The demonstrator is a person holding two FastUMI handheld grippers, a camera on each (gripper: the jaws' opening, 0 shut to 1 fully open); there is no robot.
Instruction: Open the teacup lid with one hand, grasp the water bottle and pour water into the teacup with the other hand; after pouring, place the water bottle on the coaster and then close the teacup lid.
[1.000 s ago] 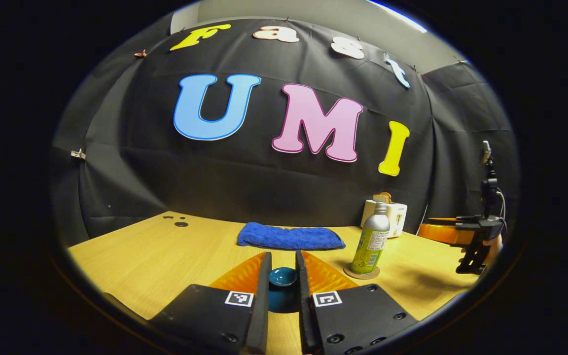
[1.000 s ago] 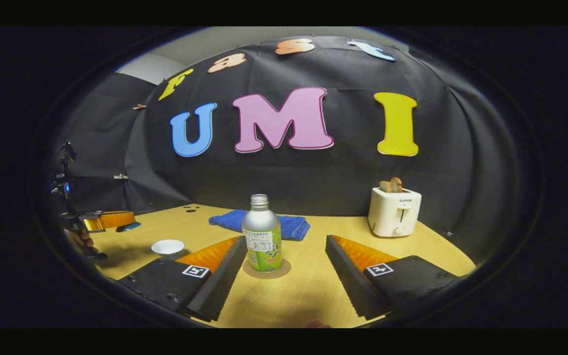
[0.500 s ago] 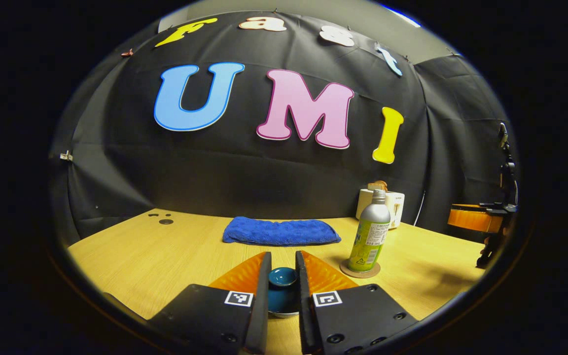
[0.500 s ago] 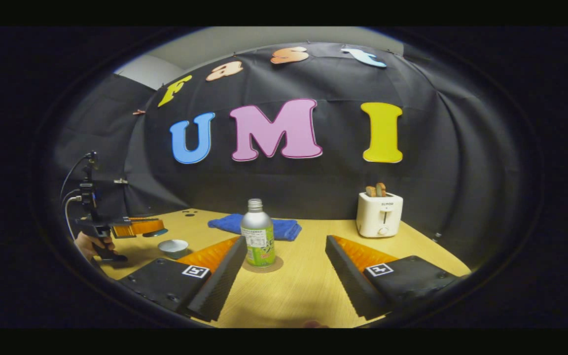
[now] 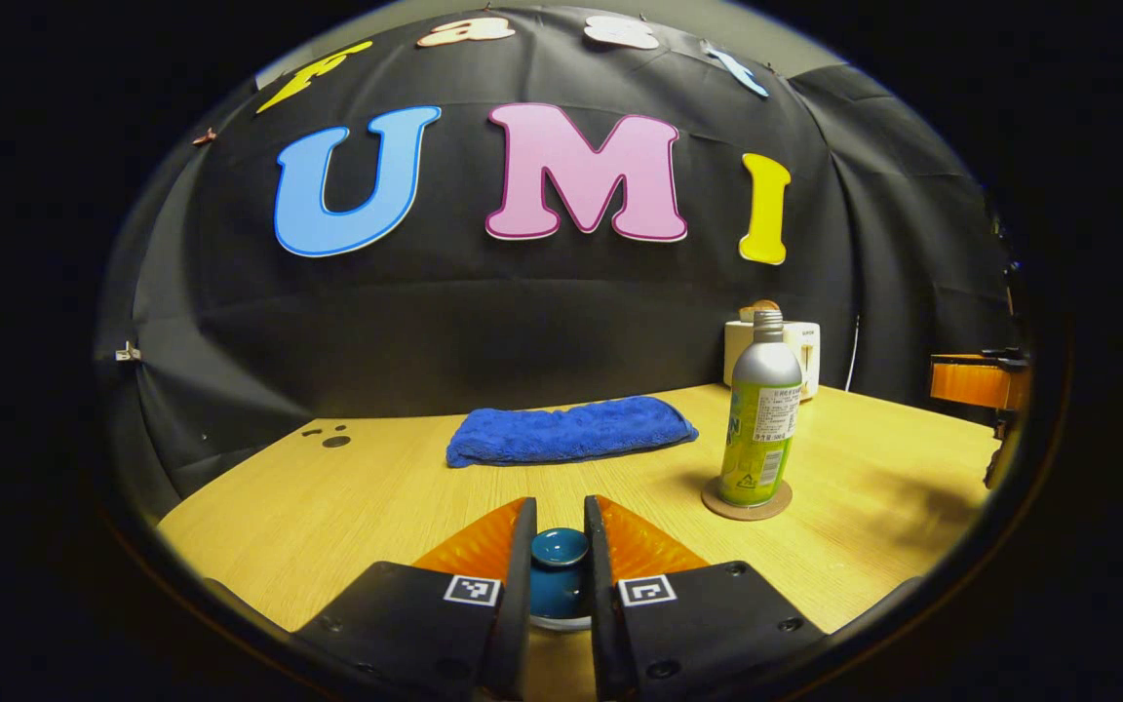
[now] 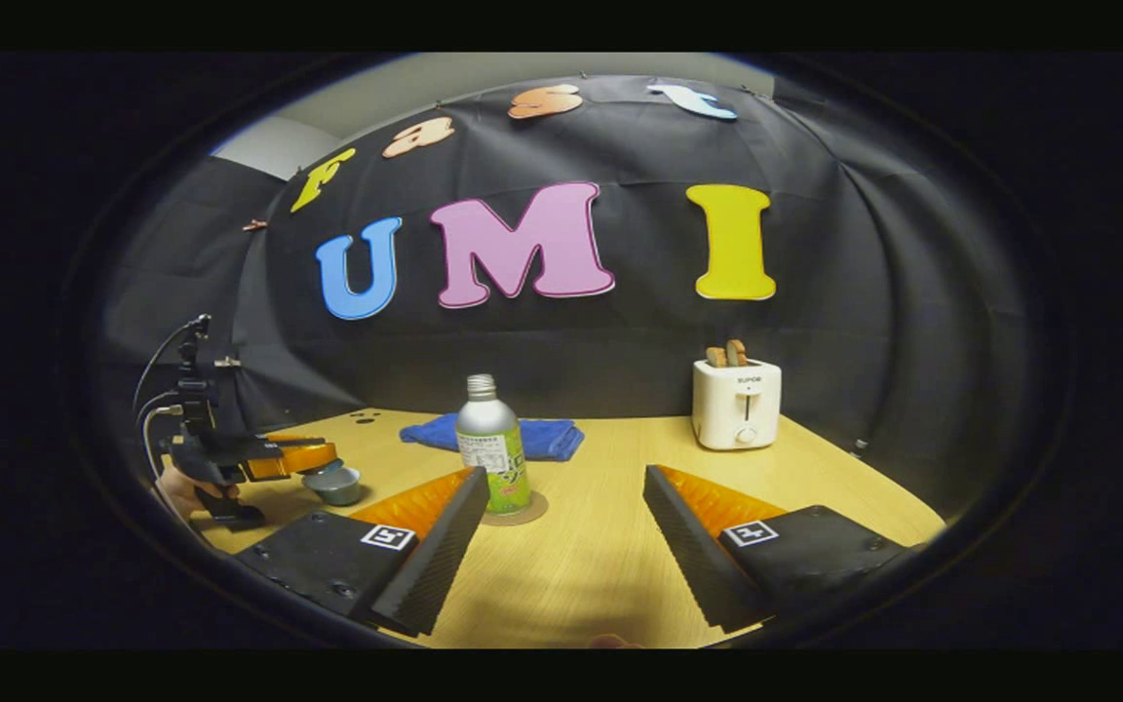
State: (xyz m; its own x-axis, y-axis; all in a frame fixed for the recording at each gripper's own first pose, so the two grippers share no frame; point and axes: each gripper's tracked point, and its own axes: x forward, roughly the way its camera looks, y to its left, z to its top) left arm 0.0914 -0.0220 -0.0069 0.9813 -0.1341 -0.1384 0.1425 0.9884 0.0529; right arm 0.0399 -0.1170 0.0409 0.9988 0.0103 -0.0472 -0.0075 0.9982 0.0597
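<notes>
A: Where is the left claw and what is it doing?

B: Clenched on the dark teal ceramic teacup lid, gripping its round knob between both fingers. In the right gripper view the left claw sits at the far left, level, with a hand holding its handle low, and the lid is just above the small pale teacup. Whether lid and cup touch I cannot tell.

A: And the right claw?

B: Released, fingers spread wide, pointing level over the light wooden desk and holding nothing. It is near the front edge, well short of the bottle.

A: The bottle?

B: The silver-and-green metal water bottle stands upright on the round brown cork coaster, right of the left claw. In the right gripper view, the bottle is just beyond the right claw's left finger tip.

A: Anything behind?

B: A folded blue towel lies at the far side, and a white toaster with bread in its slots stands far right.
</notes>
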